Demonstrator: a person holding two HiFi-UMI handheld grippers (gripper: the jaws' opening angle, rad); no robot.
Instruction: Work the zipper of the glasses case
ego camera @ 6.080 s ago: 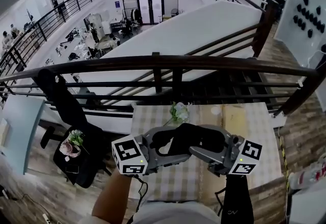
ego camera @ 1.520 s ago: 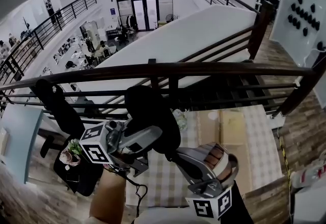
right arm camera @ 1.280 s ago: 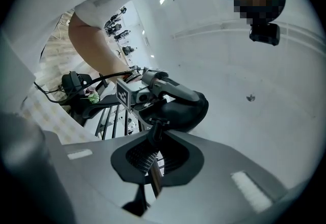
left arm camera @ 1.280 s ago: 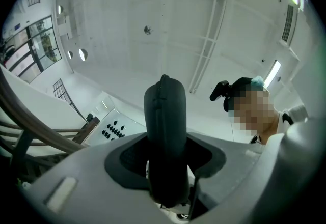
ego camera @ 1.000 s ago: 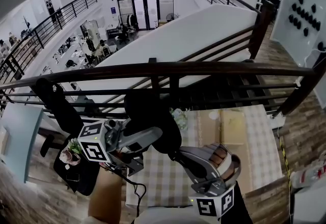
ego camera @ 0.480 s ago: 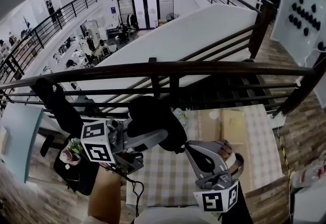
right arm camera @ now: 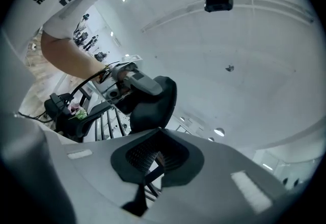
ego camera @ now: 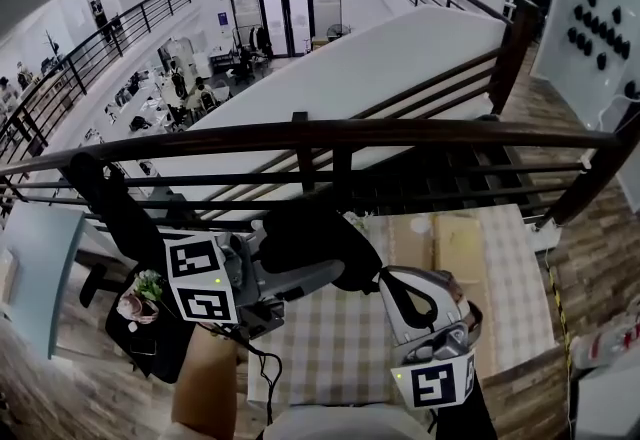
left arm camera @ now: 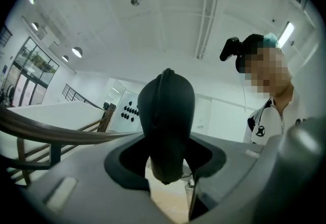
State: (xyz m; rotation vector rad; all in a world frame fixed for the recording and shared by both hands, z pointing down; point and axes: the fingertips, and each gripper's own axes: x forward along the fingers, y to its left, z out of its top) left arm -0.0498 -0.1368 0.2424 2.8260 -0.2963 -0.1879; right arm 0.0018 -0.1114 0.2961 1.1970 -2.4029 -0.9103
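The black glasses case (ego camera: 315, 236) is off the table, lying slantwise in front of the railing. My left gripper (ego camera: 318, 270) comes in from the left and is shut on its lower side. In the left gripper view the case (left arm camera: 166, 116) stands on end between the jaws of that gripper (left arm camera: 165, 169). My right gripper (ego camera: 386, 280) reaches up from the lower right to the case's right end. In the right gripper view its jaws (right arm camera: 157, 161) are shut on a thin dark zipper pull, with the case (right arm camera: 154, 105) just beyond the tips.
Below the grippers is a table with a checked cloth (ego camera: 335, 353) and a flat cardboard box (ego camera: 460, 240). A dark wooden railing (ego camera: 330, 134) crosses in front of it. At the left stands a black chair (ego camera: 118, 208). A person (left arm camera: 272, 111) shows in the left gripper view.
The case has tipped from nearly upright to slanting rightward and sits slightly lower. The left gripper sank and rolled. The right gripper shifted right and rolled, keeping to the case's end.
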